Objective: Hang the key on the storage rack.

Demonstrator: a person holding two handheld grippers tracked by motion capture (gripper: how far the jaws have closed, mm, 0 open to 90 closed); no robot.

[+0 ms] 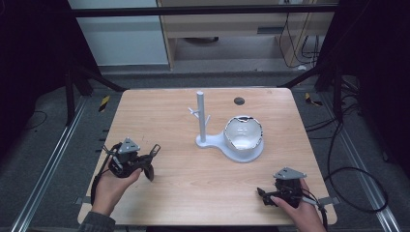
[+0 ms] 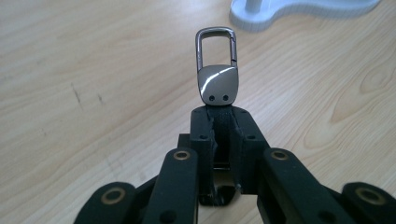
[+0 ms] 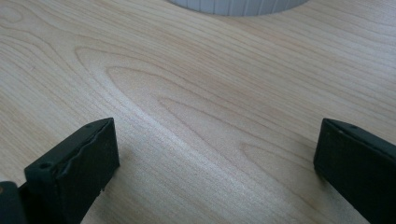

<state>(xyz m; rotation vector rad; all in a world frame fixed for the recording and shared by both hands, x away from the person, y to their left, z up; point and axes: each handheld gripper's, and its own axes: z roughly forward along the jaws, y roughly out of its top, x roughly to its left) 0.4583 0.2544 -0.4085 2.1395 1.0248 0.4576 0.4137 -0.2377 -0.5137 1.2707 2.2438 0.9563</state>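
Observation:
A small metal carabiner clip (image 2: 217, 70) with a polished plate sticks out from my left gripper (image 2: 219, 116), whose jaws are shut on the clip's dark strap end. In the high view that left gripper (image 1: 147, 158) is held at the table's left, the clip (image 1: 155, 149) pointing right toward a white stand. The stand has an upright pole with short pegs (image 1: 200, 116) and a flat base (image 1: 215, 143). A glossy white bowl (image 1: 243, 133) sits on the base's round end. My right gripper (image 1: 270, 192) rests near the front right, its jaws wide open over bare wood (image 3: 215, 154).
The wooden table (image 1: 159, 111) has a dark round grommet (image 1: 239, 101) near its far edge. The stand's base edge shows at the top of the left gripper view (image 2: 299, 9), and its ribbed rim (image 3: 238, 5) in the right gripper view. Cables (image 1: 358, 179) trail off to the right.

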